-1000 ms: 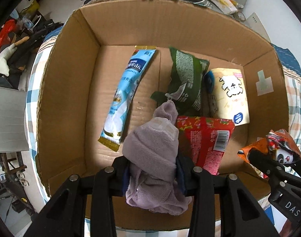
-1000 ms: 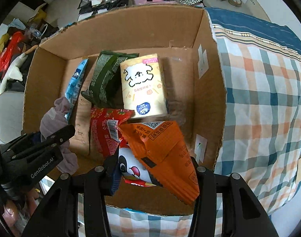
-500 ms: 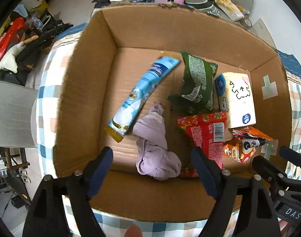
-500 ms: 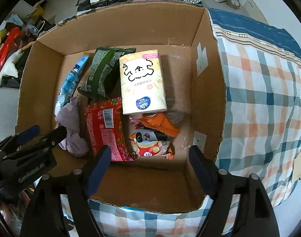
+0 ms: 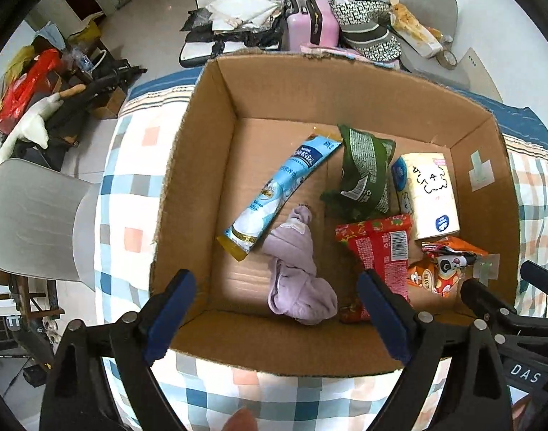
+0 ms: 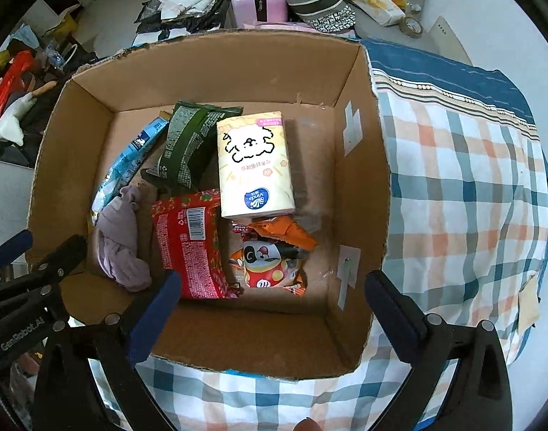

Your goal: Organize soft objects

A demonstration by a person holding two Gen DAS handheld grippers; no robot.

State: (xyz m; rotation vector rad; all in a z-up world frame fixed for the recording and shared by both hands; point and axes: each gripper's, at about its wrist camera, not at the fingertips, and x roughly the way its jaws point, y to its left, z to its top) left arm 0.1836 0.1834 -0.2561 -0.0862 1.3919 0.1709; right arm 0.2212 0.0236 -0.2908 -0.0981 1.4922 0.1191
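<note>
- Six soft items lie on the floor of one open cardboard box (image 5: 209, 151), the landmark for this entry.
- Lilac cloth (image 5: 299, 269): crumpled, near the box's front wall, between the blue sachet and the red packet.
- Orange panda snack bag (image 6: 274, 255): front right area of the box floor, just beside the red packet and touching the front end of the tissue pack.
- Red packet (image 6: 189, 244): centre front, barcode facing up.
- Tissue pack (image 6: 254, 165): cream, dog drawing on top, right of centre in the box.
- Green packet (image 5: 365, 168): toward the box's back wall, beside the tissue pack.
- Blue sachet (image 5: 284, 190): long, lying diagonally, left of the green packet.
- Left tool (image 5: 274, 316): fingers spread wide apart, empty, above the box's front wall.
- Right tool (image 6: 274, 318): fingers likewise wide apart, holding nothing, over the box's front wall.
- Checked cloth (image 6: 464, 194): covers the surface under the box.
- Pink suitcase (image 5: 311, 23): beyond the box's back wall.
</note>
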